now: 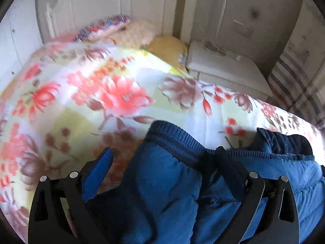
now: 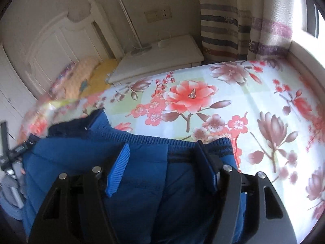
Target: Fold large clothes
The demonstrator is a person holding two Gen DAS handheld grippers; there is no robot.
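A blue quilted garment with a ribbed knit hem point(image 1: 174, 183) lies bunched on the floral bed sheet point(image 1: 113, 93) at the near edge. My left gripper point(image 1: 164, 152) is open over it, its jaws wide apart with fabric lying between and over the right finger. In the right wrist view the same blue garment point(image 2: 142, 183) lies under my right gripper point(image 2: 162, 148), which is open, its blue-padded fingers point(image 2: 119, 168) resting on the fabric near the ribbed hem. The garment's lower part is hidden by the grippers.
The floral sheet point(image 2: 233, 105) covers the bed. Pillows and a yellow cushion point(image 1: 168, 44) lie at the head by the white headboard point(image 2: 61, 40). A white nightstand point(image 2: 162, 59) with a lamp stands beside the bed; striped curtains point(image 2: 233, 20) hang at the right.
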